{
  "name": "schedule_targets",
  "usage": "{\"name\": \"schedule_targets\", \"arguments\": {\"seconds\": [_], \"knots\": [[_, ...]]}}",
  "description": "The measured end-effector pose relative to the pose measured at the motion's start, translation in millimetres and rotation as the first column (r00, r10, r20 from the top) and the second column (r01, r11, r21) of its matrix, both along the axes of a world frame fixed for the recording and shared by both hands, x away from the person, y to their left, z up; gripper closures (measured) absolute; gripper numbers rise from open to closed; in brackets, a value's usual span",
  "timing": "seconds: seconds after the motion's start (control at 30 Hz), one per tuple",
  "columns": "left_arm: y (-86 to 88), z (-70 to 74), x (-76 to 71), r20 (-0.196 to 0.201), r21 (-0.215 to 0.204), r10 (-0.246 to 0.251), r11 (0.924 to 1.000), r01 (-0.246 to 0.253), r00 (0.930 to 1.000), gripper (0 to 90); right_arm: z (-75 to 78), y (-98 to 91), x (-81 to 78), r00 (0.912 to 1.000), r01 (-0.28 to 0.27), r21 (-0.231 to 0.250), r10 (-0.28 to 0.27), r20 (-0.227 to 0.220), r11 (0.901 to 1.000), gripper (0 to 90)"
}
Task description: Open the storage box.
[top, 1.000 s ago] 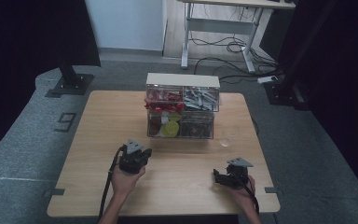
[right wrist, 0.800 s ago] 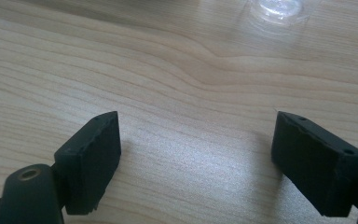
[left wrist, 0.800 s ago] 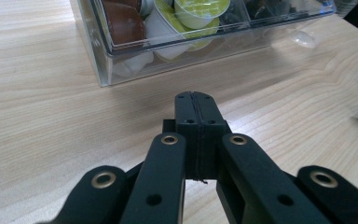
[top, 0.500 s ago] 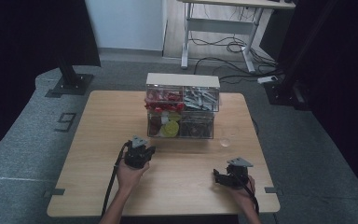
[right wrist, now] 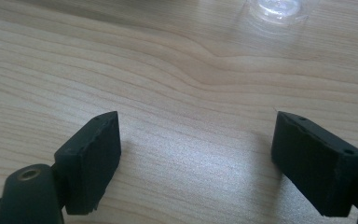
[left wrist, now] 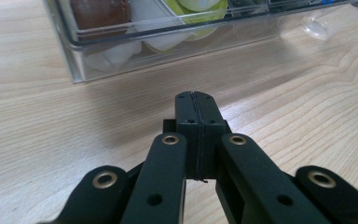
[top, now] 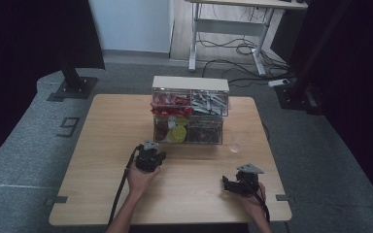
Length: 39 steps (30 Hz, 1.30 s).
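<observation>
Jaws pressed together, the left gripper (left wrist: 196, 105) points at a clear drawer organizer (top: 190, 110) on the table (top: 102, 145); the right gripper (right wrist: 196, 140) rests with jaws wide apart.

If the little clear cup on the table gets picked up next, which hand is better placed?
Probably the right. The right gripper has open jaws, with the clear cup straight ahead across bare wood. The left gripper is shut and faces the clear drawer box.
</observation>
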<state>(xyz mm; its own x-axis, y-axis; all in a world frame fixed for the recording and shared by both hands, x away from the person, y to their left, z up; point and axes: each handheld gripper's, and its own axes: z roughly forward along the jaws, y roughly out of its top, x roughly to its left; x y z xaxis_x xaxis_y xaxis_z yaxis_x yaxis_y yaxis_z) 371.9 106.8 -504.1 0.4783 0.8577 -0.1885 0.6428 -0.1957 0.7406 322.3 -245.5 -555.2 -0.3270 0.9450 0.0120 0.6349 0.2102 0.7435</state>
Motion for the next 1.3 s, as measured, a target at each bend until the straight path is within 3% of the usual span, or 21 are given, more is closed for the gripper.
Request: {"name": "schedule_targets", "arguments": {"seconds": [0.27,0.47,0.73,1.3], "knots": [[-6.1,-4.6,10.6,-0.010,0.005,0.001,1.0000,-0.001,0.9999,90.0,0.0,0.0,0.0,1.0000,0.000,0.000,0.000,0.000,1.0000,16.1],[-10.0,0.9,20.9,0.009,0.017,0.010,0.9998,-0.010,0.9999,90.0,0.0,0.0,0.0,1.0000,0.000,0.000,0.000,0.000,1.0000,16.1],[-7.7,3.7,34.4,0.001,0.012,0.025,0.9996,-0.025,0.9997,90.0,0.0,0.0,0.0,1.0000,0.000,0.000,0.000,0.000,1.0000,16.1],[-8.2,9.6,28.6,0.013,0.029,0.023,0.9993,-0.023,0.9996,90.0,0.1,-0.1,0.2,1.0000,0.001,0.001,-0.001,-0.001,1.0000,16.1]]}}
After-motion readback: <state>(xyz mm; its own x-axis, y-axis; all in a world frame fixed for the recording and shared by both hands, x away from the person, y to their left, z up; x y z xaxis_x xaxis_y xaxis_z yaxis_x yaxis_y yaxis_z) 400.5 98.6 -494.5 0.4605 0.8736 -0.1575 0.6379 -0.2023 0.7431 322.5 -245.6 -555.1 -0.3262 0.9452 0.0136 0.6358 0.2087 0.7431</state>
